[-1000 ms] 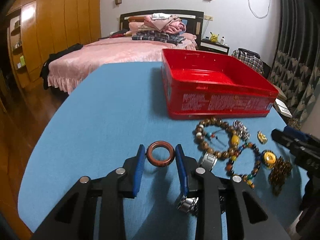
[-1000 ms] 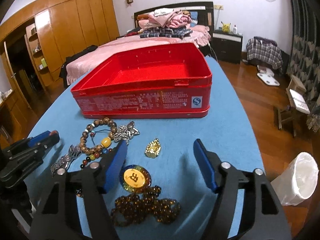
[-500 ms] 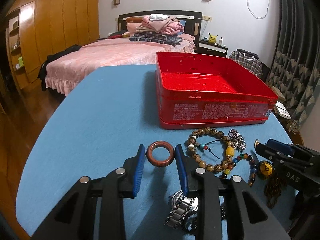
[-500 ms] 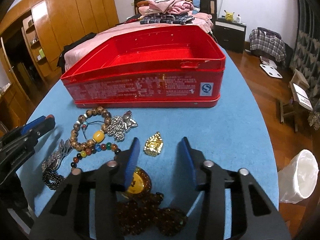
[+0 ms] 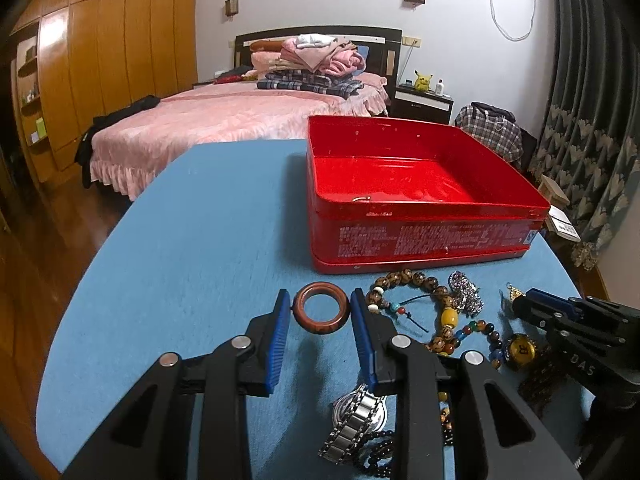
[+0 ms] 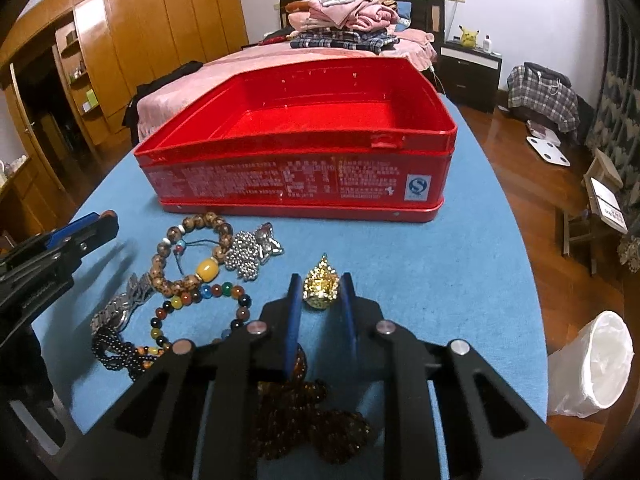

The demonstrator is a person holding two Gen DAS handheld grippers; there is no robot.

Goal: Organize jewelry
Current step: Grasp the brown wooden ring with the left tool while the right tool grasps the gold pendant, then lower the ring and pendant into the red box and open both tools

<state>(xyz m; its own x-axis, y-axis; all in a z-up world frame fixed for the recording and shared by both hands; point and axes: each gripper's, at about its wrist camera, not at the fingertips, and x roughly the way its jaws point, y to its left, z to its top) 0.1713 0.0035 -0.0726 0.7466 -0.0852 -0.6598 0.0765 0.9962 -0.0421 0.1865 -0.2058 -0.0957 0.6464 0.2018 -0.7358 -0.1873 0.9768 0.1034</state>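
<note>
the left claw (image 5: 321,312) grips a reddish-brown ring (image 5: 321,307) between its blue pads, the ring lying flat and pinched on both sides above the blue desk (image 5: 192,240). just right of that claw lies a wooden bead bracelet (image 5: 416,300) with one yellow bead, and touching the bracelet's far right side is a heap of silver chain (image 5: 464,294). below the right pad a steel watch (image 5: 356,420) lies partly under the claw's frame.

the right claw (image 6: 320,294) is closed around a small gold pendant (image 6: 321,287), both blue pads against its sides, the pendant resting on the desk. under the left arm of this claw a string of dark amber beads (image 6: 312,416) lies bunched. to its left is a multicoloured bead bracelet (image 6: 200,300), with a black bead strand (image 6: 116,354) and the watch strap beyond it near the desk edge.

behind all the jewelry stands the open red tin box (image 6: 296,176), its printed side wall facing the claws; its inside looks nearly bare, with a small metallic glint at the near wall in the left view that i cannot identify. a pink bed (image 5: 224,120) stands past the desk, and a white-lined bin (image 6: 592,364) on the floor to the right.
</note>
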